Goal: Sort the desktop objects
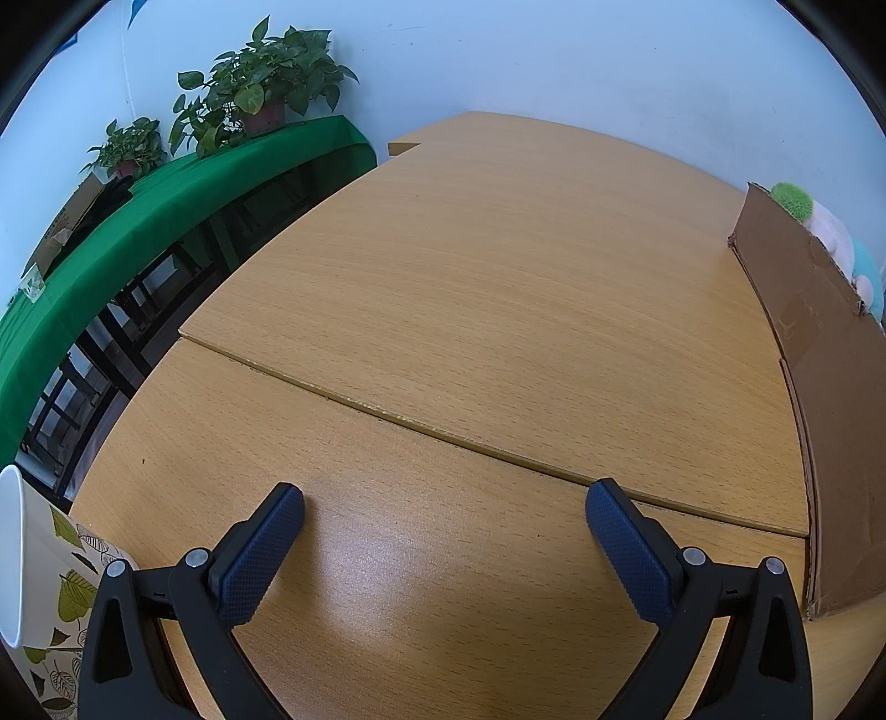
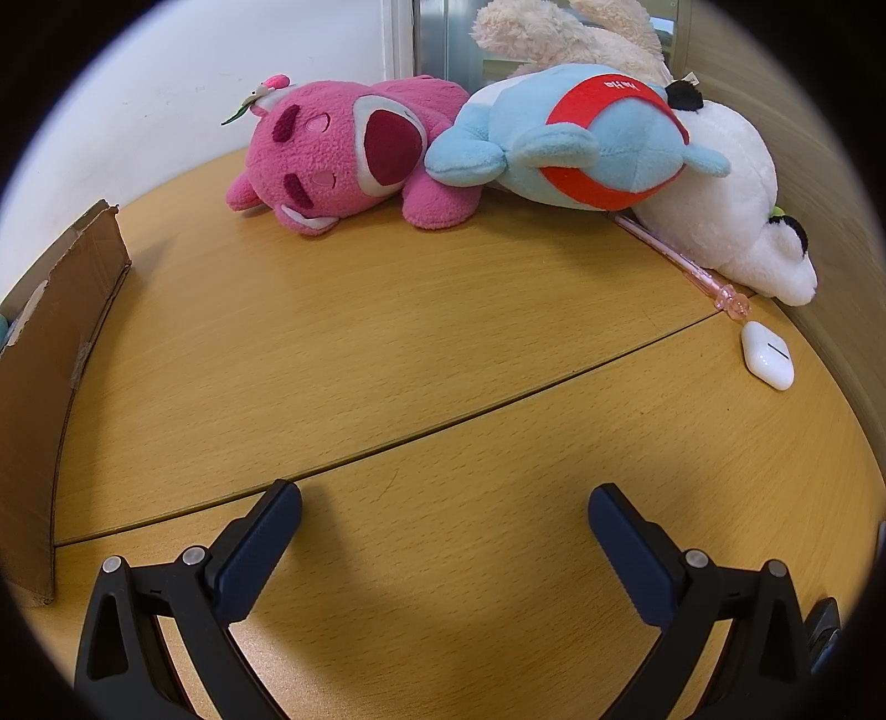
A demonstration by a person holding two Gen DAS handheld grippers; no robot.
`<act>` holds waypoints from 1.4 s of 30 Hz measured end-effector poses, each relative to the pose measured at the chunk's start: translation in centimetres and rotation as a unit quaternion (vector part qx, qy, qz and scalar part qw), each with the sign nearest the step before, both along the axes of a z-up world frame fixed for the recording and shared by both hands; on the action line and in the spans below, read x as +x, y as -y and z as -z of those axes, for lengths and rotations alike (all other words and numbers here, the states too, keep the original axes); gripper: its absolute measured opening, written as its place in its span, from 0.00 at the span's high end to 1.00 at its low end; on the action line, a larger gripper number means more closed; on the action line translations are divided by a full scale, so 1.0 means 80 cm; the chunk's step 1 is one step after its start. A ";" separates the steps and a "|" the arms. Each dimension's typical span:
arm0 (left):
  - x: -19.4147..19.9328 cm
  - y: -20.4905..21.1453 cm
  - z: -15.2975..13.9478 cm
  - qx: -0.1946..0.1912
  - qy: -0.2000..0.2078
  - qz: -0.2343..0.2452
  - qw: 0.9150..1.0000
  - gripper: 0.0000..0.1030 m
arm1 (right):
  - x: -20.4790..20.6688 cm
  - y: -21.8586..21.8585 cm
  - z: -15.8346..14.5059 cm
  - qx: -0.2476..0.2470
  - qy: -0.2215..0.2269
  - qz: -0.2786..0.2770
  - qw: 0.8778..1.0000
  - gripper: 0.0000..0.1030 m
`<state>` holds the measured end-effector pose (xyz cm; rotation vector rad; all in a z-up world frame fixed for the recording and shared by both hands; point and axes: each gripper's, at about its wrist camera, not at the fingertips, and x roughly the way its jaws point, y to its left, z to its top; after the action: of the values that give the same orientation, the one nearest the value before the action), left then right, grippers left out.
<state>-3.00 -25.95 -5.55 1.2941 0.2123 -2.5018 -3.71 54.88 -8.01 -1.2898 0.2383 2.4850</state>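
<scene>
In the right wrist view a pink plush bear (image 2: 338, 160), a blue and red plush (image 2: 576, 138), a white plush (image 2: 742, 221) and a cream plush (image 2: 565, 33) lie piled at the desk's far edge. A pink pen (image 2: 686, 271) and a white earbud case (image 2: 768, 355) lie at the right. My right gripper (image 2: 446, 509) is open and empty, low over the desk, well short of the toys. My left gripper (image 1: 446, 509) is open and empty over bare desk. A cardboard box (image 1: 819, 354) stands at its right, with plush toys (image 1: 830, 232) showing over its rim.
The box wall also shows at the left of the right wrist view (image 2: 50, 354). A leaf-patterned paper cup (image 1: 44, 598) lies at the left gripper's lower left. A green-covered table (image 1: 166, 221) with potted plants (image 1: 266, 83) stands beyond the desk's left edge. A seam (image 1: 443, 432) crosses the wooden desk.
</scene>
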 end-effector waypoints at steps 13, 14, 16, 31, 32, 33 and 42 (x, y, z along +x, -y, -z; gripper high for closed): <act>0.008 -0.029 0.001 -0.002 0.000 0.054 0.999 0.00 | 0.001 0.000 0.001 -0.001 -0.001 -0.001 1.000 0.00; 0.007 -0.030 0.001 -0.001 0.000 0.052 0.999 0.00 | 0.001 0.000 0.001 -0.001 -0.001 -0.001 1.000 0.00; 0.004 -0.031 0.001 -0.001 0.000 0.043 0.999 0.00 | 0.001 0.000 0.001 -0.001 -0.001 -0.001 1.000 0.00; 0.000 -0.035 0.003 0.000 -0.001 0.034 0.999 0.00 | 0.002 0.000 0.002 -0.001 -0.002 -0.004 1.000 0.00; 0.000 -0.035 0.003 0.000 -0.001 0.034 0.999 0.00 | 0.002 0.000 0.002 -0.001 -0.002 -0.004 1.000 0.00; -0.001 -0.035 0.003 0.000 -0.001 0.034 0.999 0.00 | 0.002 0.000 0.002 -0.001 -0.002 -0.004 1.000 0.00; 0.000 -0.035 0.003 0.000 -0.001 0.033 0.999 0.00 | 0.002 0.000 0.003 -0.001 -0.002 -0.005 1.000 0.00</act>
<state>-3.01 -23.16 -5.78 1.3197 0.1719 -2.5580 -3.52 54.88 -8.22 -1.2906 0.2356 2.4972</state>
